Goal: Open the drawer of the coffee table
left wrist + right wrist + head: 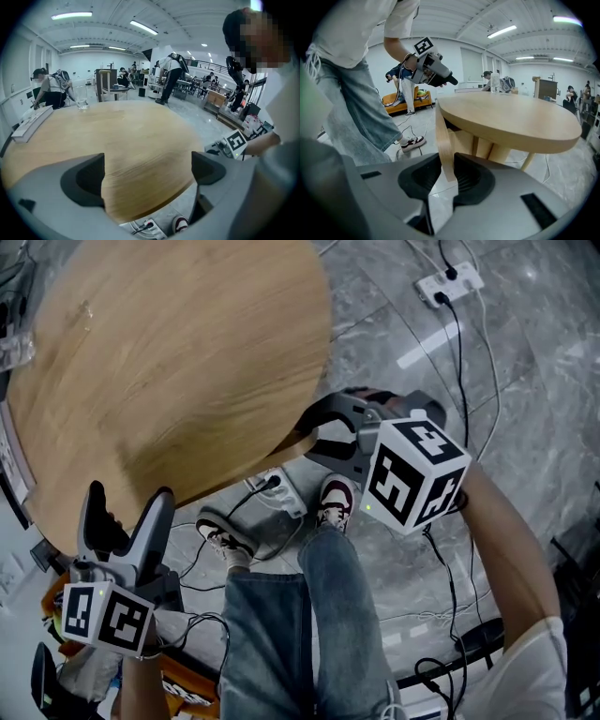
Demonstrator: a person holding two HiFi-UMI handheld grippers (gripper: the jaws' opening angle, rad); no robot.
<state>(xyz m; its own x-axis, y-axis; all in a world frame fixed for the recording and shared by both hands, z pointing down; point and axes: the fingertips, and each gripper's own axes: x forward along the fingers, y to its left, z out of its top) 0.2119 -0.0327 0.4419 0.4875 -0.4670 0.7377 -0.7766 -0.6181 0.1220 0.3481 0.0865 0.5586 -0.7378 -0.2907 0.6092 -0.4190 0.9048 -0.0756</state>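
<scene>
Two grippers, one at work: the right gripper (pixel 449 174) has its dark pads closed on the drawer front (pixel 443 136), a thin upright wooden panel that hangs just under the rim of the round coffee table (pixel 511 119). No knob shows on the panel, so pinching its lower end looks to be the only way to get hold of it and draw the drawer out toward the person. Seen from above, the panel pokes just past the tabletop's edge. That suggests the drawer is a little way open, though how far cannot be told.

The right arm reaches forward and down from the person's side. The gripper slants below level so that its jaws meet the board from the front, beneath the tabletop.

The left gripper (pixel 147 171) takes no part in the pull. Its jaws stand wide apart with nothing between them, held above the near edge of the tabletop and tilted downward, with the left forearm low and close to the body — well clear of the drawer's path.
</scene>
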